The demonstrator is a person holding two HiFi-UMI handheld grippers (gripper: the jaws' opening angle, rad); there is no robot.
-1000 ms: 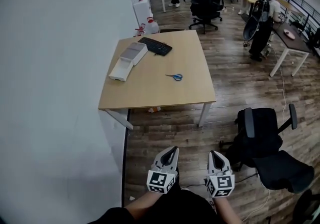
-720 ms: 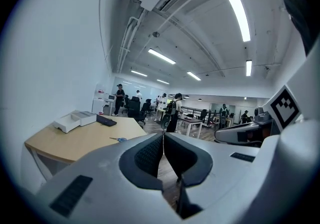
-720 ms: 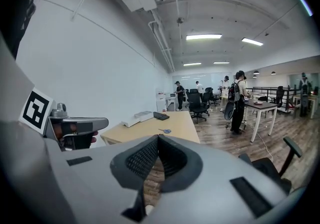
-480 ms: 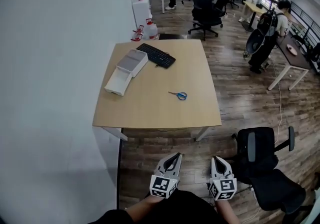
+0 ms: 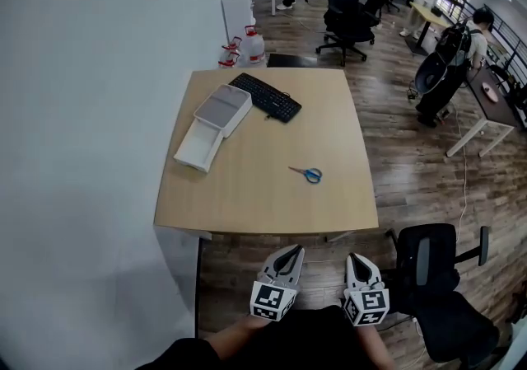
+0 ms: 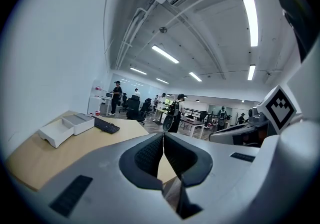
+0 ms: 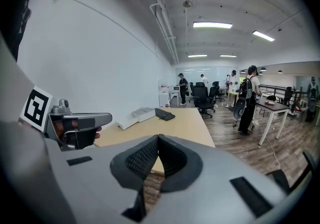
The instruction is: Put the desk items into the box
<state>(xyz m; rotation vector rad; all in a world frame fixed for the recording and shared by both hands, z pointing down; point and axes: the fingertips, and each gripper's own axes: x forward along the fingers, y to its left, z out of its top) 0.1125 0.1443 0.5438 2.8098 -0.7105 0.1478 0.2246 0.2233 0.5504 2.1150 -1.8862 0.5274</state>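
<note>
In the head view, the left gripper [image 5: 288,250] and right gripper [image 5: 355,258] hang short of the pale wooden worktop's [image 5: 263,203] near edge. The small blue-handled scissors [image 5: 306,173] lie ahead, nearer the right gripper, long axis roughly crosswise, handles right. The white rectangular box [image 5: 212,126] sits far left, angled, with the black keyboard [image 5: 265,96] just beyond it. The left gripper view shows ribbed dark pads pressed together on nothing. The right gripper view shows the same: jaws together, empty, box well ahead.
</note>
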